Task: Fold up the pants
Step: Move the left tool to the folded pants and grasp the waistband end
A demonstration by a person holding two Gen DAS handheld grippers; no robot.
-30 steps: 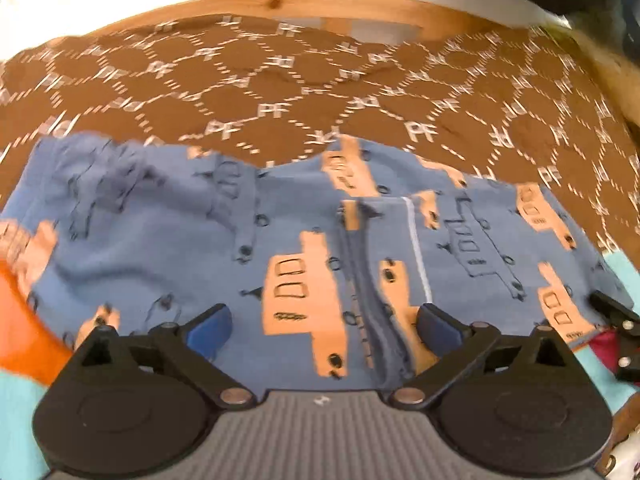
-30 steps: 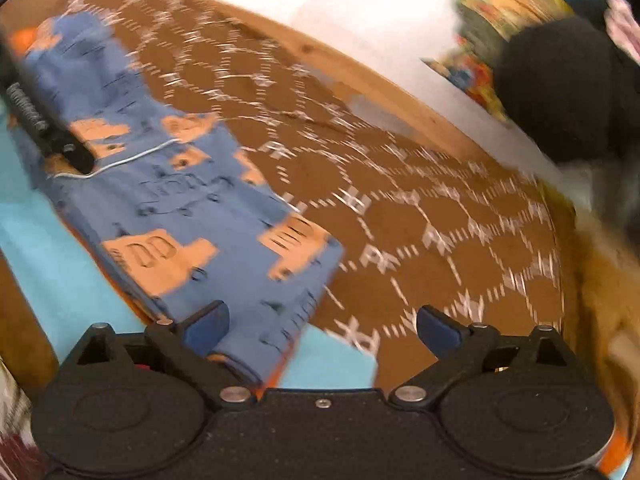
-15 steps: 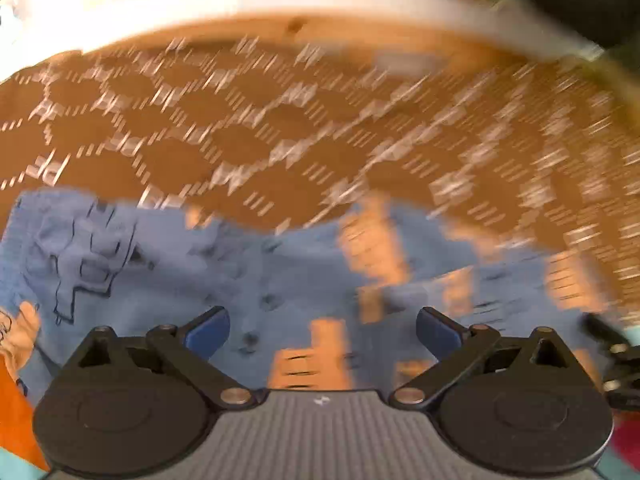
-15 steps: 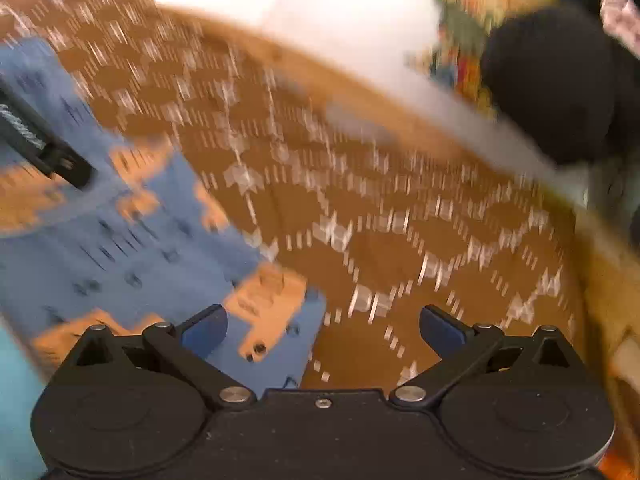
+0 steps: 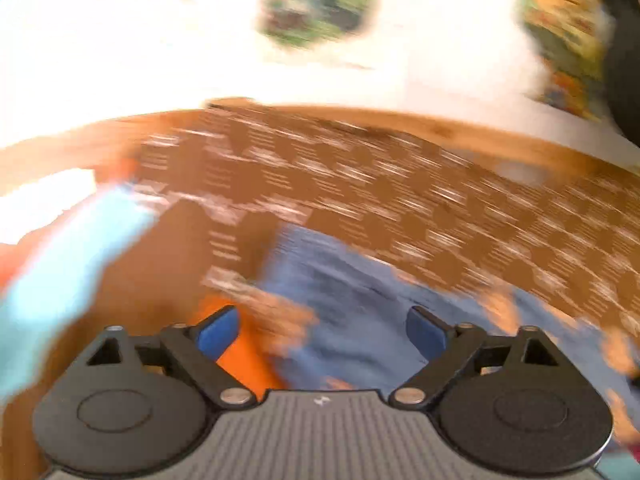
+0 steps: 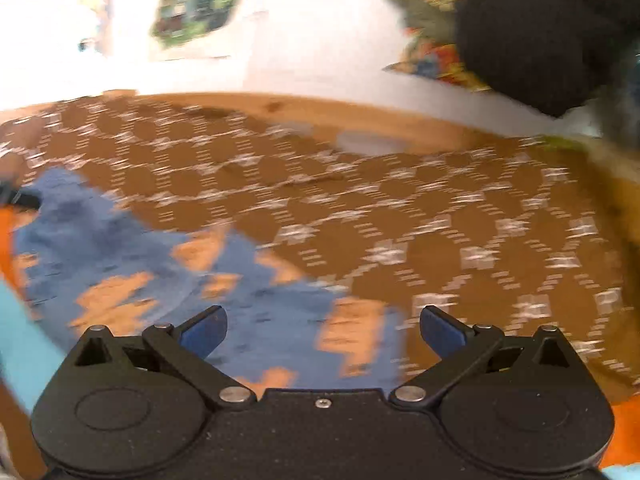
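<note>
Both blurred. Left gripper [image 5: 322, 330] and right gripper [image 6: 322, 330]: jaws spread wide, holding nothing. Pants [image 6: 244, 300] just beyond both, flat on patterned brown cloth [image 6: 440, 216], long axis apparently left to right. Right gripper nearer right end; left gripper near left end.

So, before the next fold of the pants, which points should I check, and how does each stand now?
1. Left hand-held gripper open, holding nothing: ok.
2. Right hand-held gripper open, holding nothing: ok.
3. Blue pants lie on the brown patterned cover: ok.
4. Pants lie flat without wrinkles: cannot tell, both views are blurred.
5. Views steady enough to aim a grasp: not ok, motion blur in both.
6. Edge of the pants lies between the right fingers: cannot tell through the blur.
</note>
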